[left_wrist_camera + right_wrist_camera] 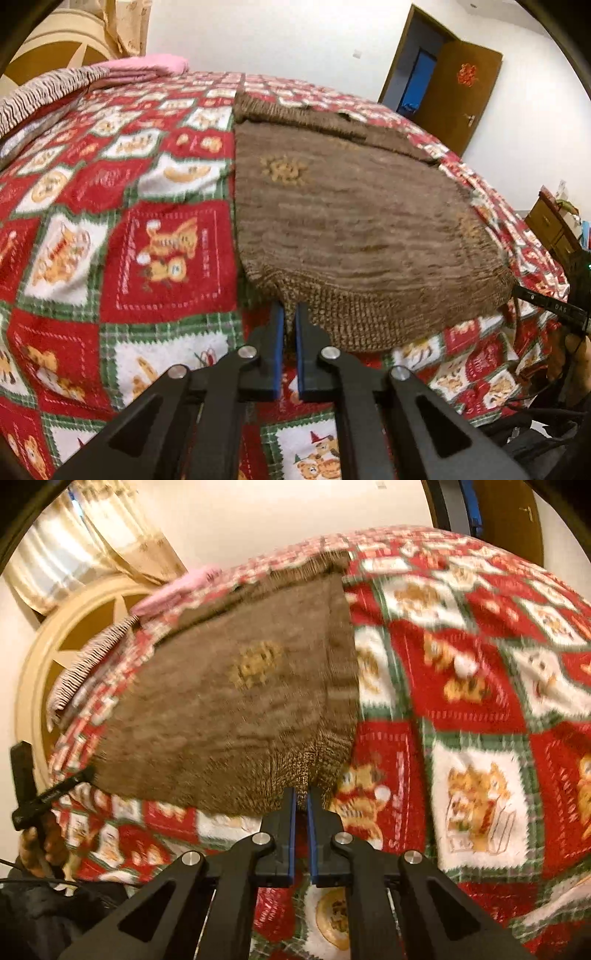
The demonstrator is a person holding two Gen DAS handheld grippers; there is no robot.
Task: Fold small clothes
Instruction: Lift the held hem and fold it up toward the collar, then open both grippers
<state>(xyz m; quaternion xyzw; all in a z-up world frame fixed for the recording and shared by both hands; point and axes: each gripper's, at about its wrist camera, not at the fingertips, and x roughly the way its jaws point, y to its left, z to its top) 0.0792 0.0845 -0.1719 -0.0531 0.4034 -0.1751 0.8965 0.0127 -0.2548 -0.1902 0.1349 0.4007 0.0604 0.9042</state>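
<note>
A small brown knitted sweater [351, 218] with a tan motif lies on a red, white and green bear-print blanket [110, 229]. My left gripper [290, 314] is shut on the sweater's ribbed hem at its near left corner. In the right wrist view the same sweater [240, 701] fills the middle left, and my right gripper [301, 797] is shut on the hem at its near right corner. The hem is lifted a little off the blanket at both corners. The right gripper's tip also shows in the left wrist view [546, 302].
A pink folded cloth [147, 66] and a striped pillow [44, 92] lie at the bed's far left by a round headboard [74, 635]. An open brown door [454, 92] stands behind the bed. A wooden cabinet [550, 225] stands on the right.
</note>
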